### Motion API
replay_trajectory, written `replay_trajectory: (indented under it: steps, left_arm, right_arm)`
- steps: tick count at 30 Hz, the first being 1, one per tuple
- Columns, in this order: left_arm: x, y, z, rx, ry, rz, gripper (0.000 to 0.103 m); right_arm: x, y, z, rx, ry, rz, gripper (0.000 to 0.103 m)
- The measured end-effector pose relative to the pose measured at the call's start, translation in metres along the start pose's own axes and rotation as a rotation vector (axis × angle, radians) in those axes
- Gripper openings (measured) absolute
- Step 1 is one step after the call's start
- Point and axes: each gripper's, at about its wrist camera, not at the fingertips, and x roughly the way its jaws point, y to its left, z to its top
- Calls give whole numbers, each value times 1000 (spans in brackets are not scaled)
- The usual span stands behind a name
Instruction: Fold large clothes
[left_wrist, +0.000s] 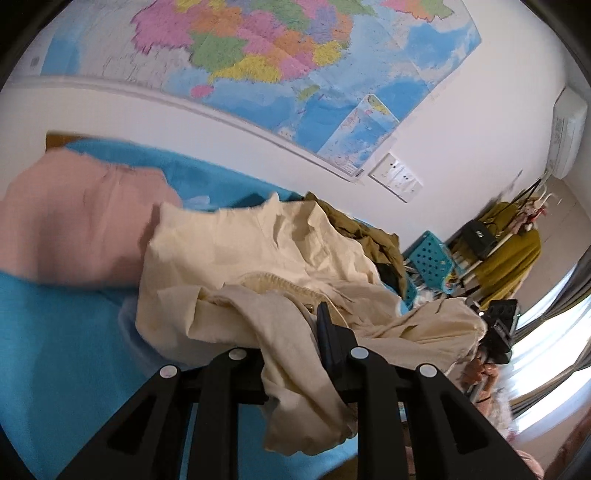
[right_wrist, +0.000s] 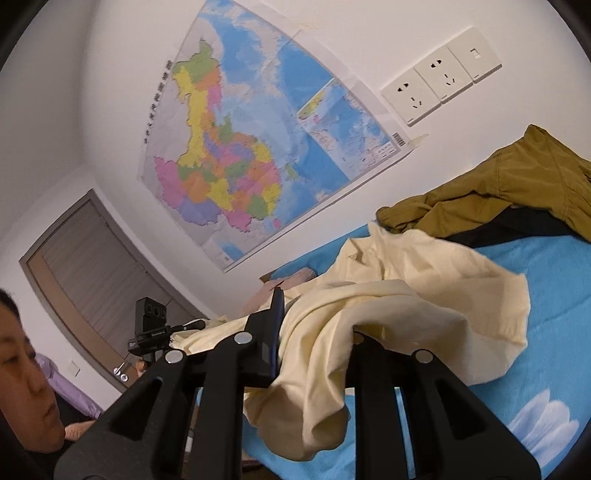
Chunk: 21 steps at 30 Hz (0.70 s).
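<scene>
A large cream garment (left_wrist: 258, 258) lies crumpled on a blue bed sheet (left_wrist: 55, 332). My left gripper (left_wrist: 299, 332) is shut on a fold of the cream cloth, which drapes down between its jaws. In the right wrist view the cream garment (right_wrist: 424, 295) spreads over the sheet (right_wrist: 554, 295), and my right gripper (right_wrist: 314, 332) is shut on another part of it, cloth hanging over the fingers. The right gripper (left_wrist: 498, 328) also shows in the left wrist view at the garment's far end, and the left gripper (right_wrist: 151, 332) shows in the right wrist view.
A pink garment (left_wrist: 74, 221) lies at the left on the sheet. An olive garment (right_wrist: 498, 184) over something black lies by the wall. A wall map (right_wrist: 258, 147), sockets (right_wrist: 439, 81), a teal basket (left_wrist: 432, 258), a clothes rack (left_wrist: 498, 251) and a person's face (right_wrist: 22, 369) are around.
</scene>
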Motion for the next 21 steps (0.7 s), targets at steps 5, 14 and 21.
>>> replay_trajectory:
  steps: [5,14,21]
  left_arm:
    - [17,-1,28,18,23,56,19]
    - [47,14,64,-10,54,127,19]
    - [79,30,85,-30,91,212,19]
  right_arm:
    - [17,-12,19,31,5,-22,17]
    - [51,-29,51,42,33,-77,19]
    - [81,-55,72,103,46,-96,21]
